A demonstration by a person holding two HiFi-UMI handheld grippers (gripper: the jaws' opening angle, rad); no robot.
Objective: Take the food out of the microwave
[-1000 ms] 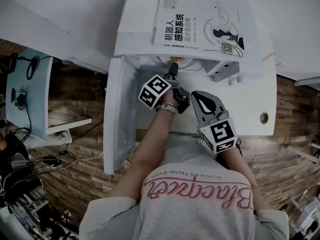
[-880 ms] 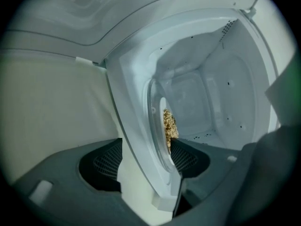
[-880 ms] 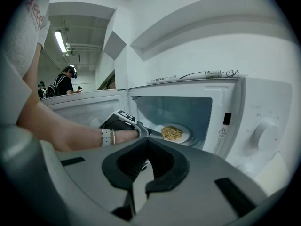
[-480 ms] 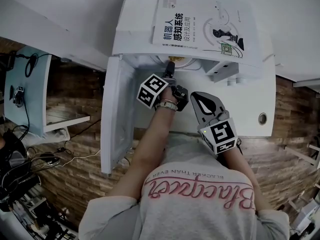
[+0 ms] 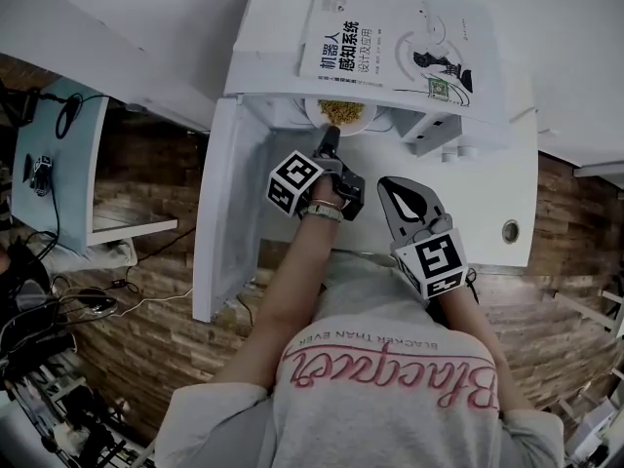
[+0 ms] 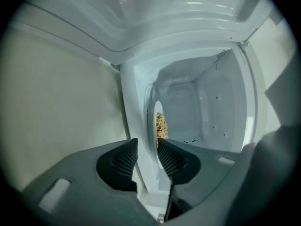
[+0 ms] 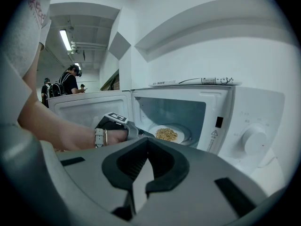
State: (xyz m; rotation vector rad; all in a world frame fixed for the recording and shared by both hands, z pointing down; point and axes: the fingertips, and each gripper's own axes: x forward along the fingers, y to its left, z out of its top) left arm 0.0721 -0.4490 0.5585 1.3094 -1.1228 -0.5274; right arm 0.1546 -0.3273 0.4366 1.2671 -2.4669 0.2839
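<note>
A white plate of yellowish grain food (image 5: 339, 113) sits at the mouth of the open white microwave (image 5: 273, 57). My left gripper (image 5: 330, 136) reaches into the opening, rolled on its side. Its jaws are closing on the plate's near rim (image 6: 153, 121), which runs between the two pads, and the food (image 6: 161, 126) shows just past them. My right gripper (image 5: 392, 187) hangs back in front of the microwave's control panel, shut with nothing in it. From the right gripper (image 7: 147, 140) view the plate (image 7: 167, 134) and the left gripper (image 7: 117, 126) show inside the oven.
The microwave door (image 5: 229, 213) swings out to the left. A book (image 5: 400, 47) lies on the microwave's top. Its control knob (image 7: 254, 138) is on the right. People (image 7: 70, 81) stand far off in the room behind the door.
More of the plate and its food shows at the microwave's front edge than before. The left gripper stays at the oven mouth. The right gripper has hardly moved.
</note>
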